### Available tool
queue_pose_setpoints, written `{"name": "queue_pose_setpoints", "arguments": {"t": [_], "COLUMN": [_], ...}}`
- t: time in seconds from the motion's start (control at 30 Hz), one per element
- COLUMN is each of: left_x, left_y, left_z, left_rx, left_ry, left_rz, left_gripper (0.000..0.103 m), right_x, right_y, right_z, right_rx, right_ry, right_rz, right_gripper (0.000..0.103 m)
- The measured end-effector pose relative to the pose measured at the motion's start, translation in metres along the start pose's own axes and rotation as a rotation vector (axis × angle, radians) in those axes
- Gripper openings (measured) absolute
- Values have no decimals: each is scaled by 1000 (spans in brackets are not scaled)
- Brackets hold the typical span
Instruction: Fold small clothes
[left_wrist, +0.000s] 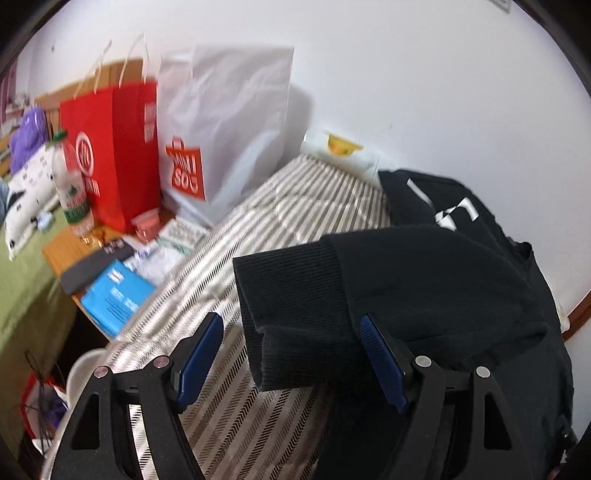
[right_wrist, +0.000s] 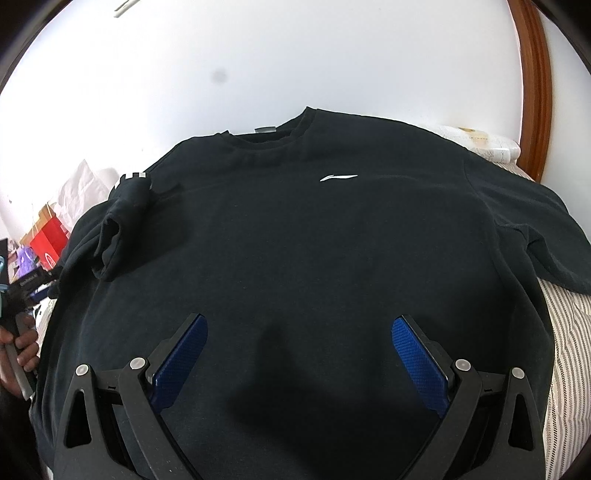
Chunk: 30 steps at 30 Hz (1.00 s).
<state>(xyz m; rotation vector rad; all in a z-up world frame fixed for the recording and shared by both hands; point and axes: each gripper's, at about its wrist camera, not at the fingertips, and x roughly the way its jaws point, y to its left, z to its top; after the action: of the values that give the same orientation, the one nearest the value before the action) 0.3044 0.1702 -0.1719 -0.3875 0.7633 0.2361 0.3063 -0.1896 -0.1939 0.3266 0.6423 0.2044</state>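
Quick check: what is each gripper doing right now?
Left gripper: open, sleeve cuff loose between its jaws.
Right gripper: open, holding nothing, over the black sweatshirt.

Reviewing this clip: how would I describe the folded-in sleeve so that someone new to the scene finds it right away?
Start at the striped bedspread, where a black sweatshirt lies flat, chest up, with a small white logo. One sleeve is folded in onto the body, ending in a ribbed cuff. The other sleeve lies spread outward toward the bed's edge.
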Motion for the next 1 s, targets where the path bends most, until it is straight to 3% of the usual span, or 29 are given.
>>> {"name": "queue_pose_setpoints", "arguments": {"t": [0.1,0.23,0.3,0.33,0.4,0.47,0.8,1.0], "left_x": [6,9,7,6,5,4,-34,-68], "left_y": [-1,-11,-17,-19,-20,-18,-31,-88], "left_z": [-2,-5,-5,-6,-6,-5,-2,14], "left_rx": [-19,24,52,61,63,47,63,150], "left_ry": [24,20,8,1,-6,-16,-168,-211], "left_rz": [-36,-34,-44,-37,-31,-31,-26,-115], "left_gripper": [73,59,48,36,29,12,9,7], "right_x": [1,0,-1,-1,0,-1,-9,-21], "right_y": [0,4,7,7,6,7,2,-3], "right_z": [0,-1,-1,-1,-1,-1,0,3], "right_rx": [3,-9,-18,-19,-16,-16,-15,0], "right_ry": [4,1,-2,-2,0,-2,-27,-50], "right_rz": [-3,-15,-18,-18,-17,-21,-5,-12], "right_gripper": [99,99,99,99,99,99,99,99]}}
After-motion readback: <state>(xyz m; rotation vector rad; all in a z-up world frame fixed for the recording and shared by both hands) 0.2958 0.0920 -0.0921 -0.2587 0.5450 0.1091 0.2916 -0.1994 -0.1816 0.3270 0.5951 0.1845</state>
